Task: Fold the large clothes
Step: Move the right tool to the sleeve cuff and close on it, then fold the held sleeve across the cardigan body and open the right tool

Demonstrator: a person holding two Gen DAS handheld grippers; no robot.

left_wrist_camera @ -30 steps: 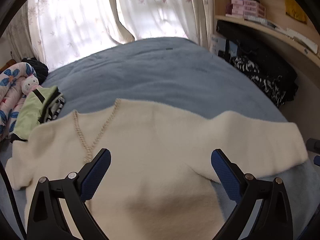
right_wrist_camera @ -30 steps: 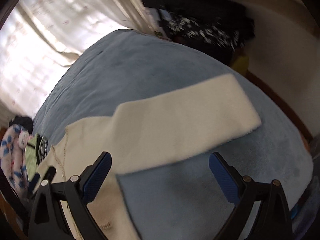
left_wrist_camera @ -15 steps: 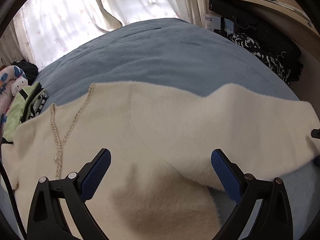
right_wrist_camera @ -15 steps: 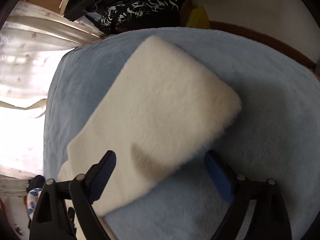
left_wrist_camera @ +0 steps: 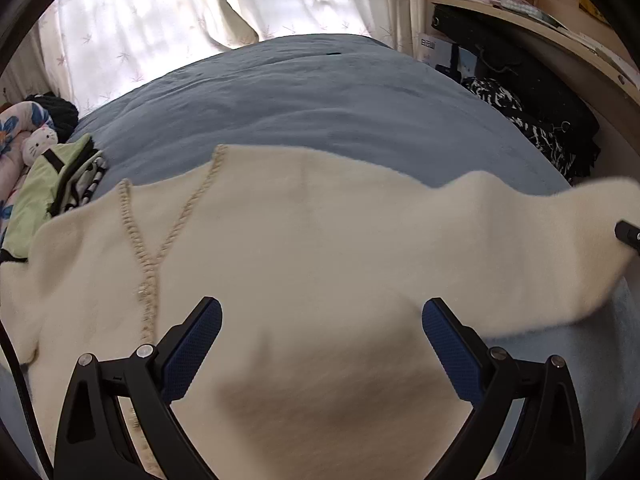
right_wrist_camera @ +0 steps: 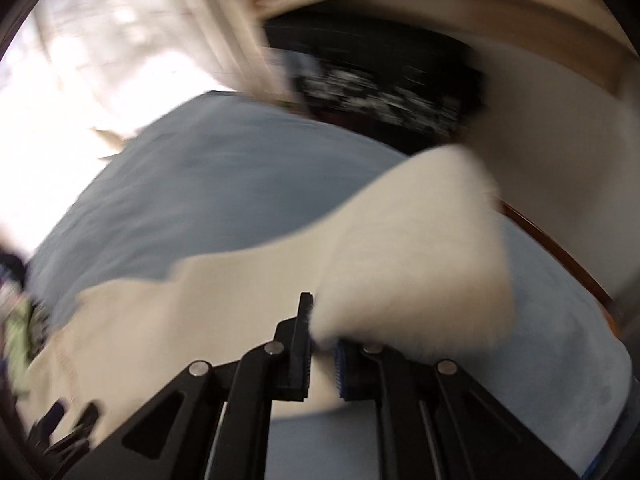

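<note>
A cream fuzzy sweater (left_wrist_camera: 304, 248) with a braided V-neck lies spread on the blue bed (left_wrist_camera: 304, 96). My left gripper (left_wrist_camera: 320, 340) is open and empty, hovering over the sweater's body. My right gripper (right_wrist_camera: 322, 344) is shut on the sweater's right sleeve (right_wrist_camera: 420, 256) and holds its end lifted off the bed. The lifted sleeve also shows in the left wrist view (left_wrist_camera: 560, 248), with part of the right gripper (left_wrist_camera: 628, 234) at the frame's right edge. The right wrist view is motion-blurred.
A green and striped pile of clothes (left_wrist_camera: 60, 188) and a floral bundle with a plush toy (left_wrist_camera: 24, 136) lie at the bed's left. Dark clothes (left_wrist_camera: 532, 120) sit under a wooden shelf (left_wrist_camera: 540, 28) at the right. Curtains (left_wrist_camera: 200, 12) hang behind.
My right gripper has shut on the sleeve end and lifted it off the bed. My left gripper has stayed open above the sweater's body, shifting slightly.
</note>
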